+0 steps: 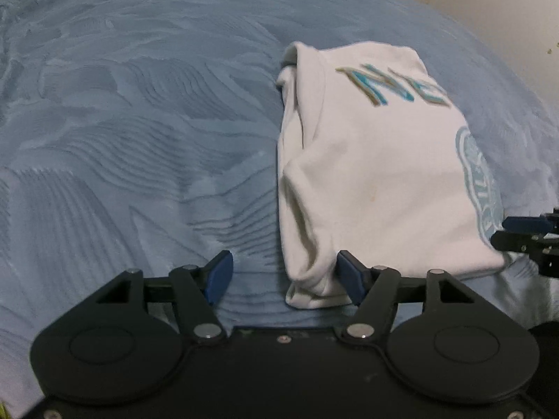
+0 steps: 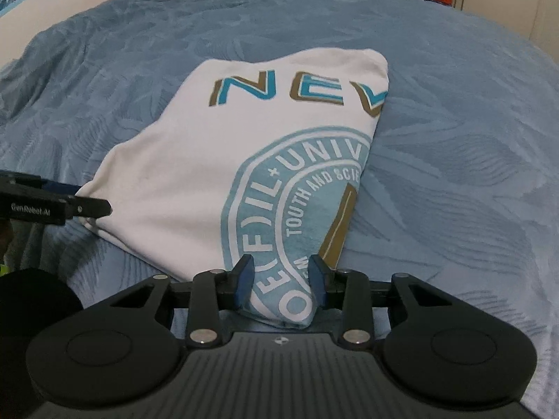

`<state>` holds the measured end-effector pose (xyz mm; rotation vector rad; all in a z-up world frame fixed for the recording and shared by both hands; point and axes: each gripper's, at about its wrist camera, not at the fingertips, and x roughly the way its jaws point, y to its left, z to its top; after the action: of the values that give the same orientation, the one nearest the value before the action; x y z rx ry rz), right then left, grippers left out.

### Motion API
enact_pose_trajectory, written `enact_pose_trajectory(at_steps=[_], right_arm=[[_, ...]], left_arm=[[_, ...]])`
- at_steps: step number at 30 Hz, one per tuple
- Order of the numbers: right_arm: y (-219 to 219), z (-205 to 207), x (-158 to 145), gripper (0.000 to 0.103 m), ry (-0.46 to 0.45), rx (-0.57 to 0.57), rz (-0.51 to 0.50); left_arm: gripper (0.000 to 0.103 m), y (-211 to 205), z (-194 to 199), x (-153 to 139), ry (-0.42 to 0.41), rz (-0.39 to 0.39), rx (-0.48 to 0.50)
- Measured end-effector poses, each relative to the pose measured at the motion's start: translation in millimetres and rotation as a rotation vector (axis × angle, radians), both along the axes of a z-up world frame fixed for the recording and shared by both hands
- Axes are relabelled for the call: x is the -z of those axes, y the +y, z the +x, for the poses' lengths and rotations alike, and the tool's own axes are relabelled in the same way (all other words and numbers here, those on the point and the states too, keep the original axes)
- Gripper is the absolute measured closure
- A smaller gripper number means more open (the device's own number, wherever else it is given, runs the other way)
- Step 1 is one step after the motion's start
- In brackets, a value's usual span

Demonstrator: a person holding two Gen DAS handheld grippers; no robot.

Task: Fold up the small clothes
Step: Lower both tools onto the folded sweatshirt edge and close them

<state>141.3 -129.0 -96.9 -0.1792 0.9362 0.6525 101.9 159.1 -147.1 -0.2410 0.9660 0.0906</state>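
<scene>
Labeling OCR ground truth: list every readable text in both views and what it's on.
"NEV", cut off at the fold: white T-shirt, top.
"UNIV", "TOUTH AND SCIE", cut off: its round blue seal.
"GenRobot.AI": left gripper body, right wrist view.
Seal's outer-ring letters near the right gripper: partial, unclear.
Shelf items behind the blue bedspread: too small.

I see a soft matt white cotton shirt with flat print. The blue bedspread looks plush, ridged. My left gripper is matt black plastic with shiny metal pins.

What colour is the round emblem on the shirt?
Light blue with white lettering on the white shirt; emblem shows best in the right wrist view.
</scene>
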Motion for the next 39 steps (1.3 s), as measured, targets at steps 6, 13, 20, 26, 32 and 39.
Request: enact_pose_trajectory(at_steps=[6, 13, 20, 26, 32, 39], right_arm=[[-32.0, 23.8, -11.4, 0.028, -0.023, 0.107, 0.155], [-46.3, 85.4, 24.0, 0.028, 0.213, 0.243, 0.350], [-25.3, 108.5, 37.0, 0.016, 0.209, 0.203, 0.344], [-18.8, 126.3, 46.7, 0.008, 0.282, 0.202, 0.426], [1.1, 128.6, 53.0, 0.000, 0.257, 0.202, 0.425], [10.3, 121.3, 48.1, 0.033, 0.178, 0.235, 0.400]], left_arm=[[0.036, 20.3, 22.6, -25.3, -0.089, -0.067, 0.006], [0.036, 20.9, 87.4, -3.1, -0.030, -0.145, 0.032], [0.030, 31.3, 120.0, 16.2, -0.015, -0.212, -0.021], [0.020, 39.3, 138.6, 23.6, 0.004, -0.294, -0.064], [0.014, 28.2, 146.2, 26.2, -0.016, -0.265, -0.086], [0.020, 23.7, 143.0, 31.4, -0.085, -0.265, -0.082]])
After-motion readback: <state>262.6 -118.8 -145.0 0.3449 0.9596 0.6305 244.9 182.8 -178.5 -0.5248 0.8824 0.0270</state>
